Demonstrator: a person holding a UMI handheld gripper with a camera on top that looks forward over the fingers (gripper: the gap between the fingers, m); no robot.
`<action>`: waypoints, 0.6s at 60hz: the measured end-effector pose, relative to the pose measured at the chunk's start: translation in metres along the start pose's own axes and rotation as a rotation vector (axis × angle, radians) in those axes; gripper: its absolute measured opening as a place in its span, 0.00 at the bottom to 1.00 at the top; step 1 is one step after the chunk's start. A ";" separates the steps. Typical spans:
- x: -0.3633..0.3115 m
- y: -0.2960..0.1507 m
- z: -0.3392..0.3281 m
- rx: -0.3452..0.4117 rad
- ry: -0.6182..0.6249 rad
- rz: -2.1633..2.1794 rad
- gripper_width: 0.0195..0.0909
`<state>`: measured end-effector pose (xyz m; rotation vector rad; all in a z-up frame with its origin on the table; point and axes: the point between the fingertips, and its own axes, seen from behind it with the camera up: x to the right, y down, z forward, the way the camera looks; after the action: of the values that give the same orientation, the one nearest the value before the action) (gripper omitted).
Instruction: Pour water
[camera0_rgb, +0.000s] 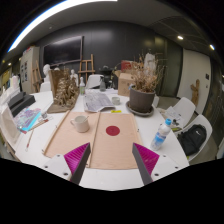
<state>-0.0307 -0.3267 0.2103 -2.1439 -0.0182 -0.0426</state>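
1. Tool (112, 160): two dark fingers at the near edge, each with a magenta pad (148, 158) on its inner face. The fingers stand wide apart and hold nothing; a bare stretch of mat lies between them.
2. Worktop (178, 168): white, rounded, carrying all the items below.
3. Mat (95, 140): tan, rectangular, lying on the worktop just ahead of the fingers and running away from them. A dark red round spot (113, 130) sits on it, beyond the fingers and near the middle.
4. Cup (81, 123): pale, small, with a handle, upright at the far left part of the mat, well ahead of the left finger.
5. Water bottle (160, 135): clear plastic with a blue cap, upright on the worktop to the right of the mat, ahead of the right finger and apart from it.
6. Flat items (30, 121): a blue and pink piece lying on the worktop left of the mat; what it is cannot be told.
7. Papers (98, 101): grey sheets beyond the mat's far end.
8. Potted plant (143, 97): dry twigs in a dark round pot, beyond the bottle.
9. Dried arrangement (65, 92): brown, on the far left of the worktop.
10. Chairs (192, 140): at the right side of the worktop.
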 end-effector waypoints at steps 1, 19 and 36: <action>0.011 0.003 0.003 0.000 0.004 0.004 0.93; 0.185 0.052 0.066 0.038 0.095 0.025 0.93; 0.257 0.058 0.164 0.121 0.085 -0.020 0.93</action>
<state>0.2312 -0.2210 0.0826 -2.0191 0.0076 -0.1412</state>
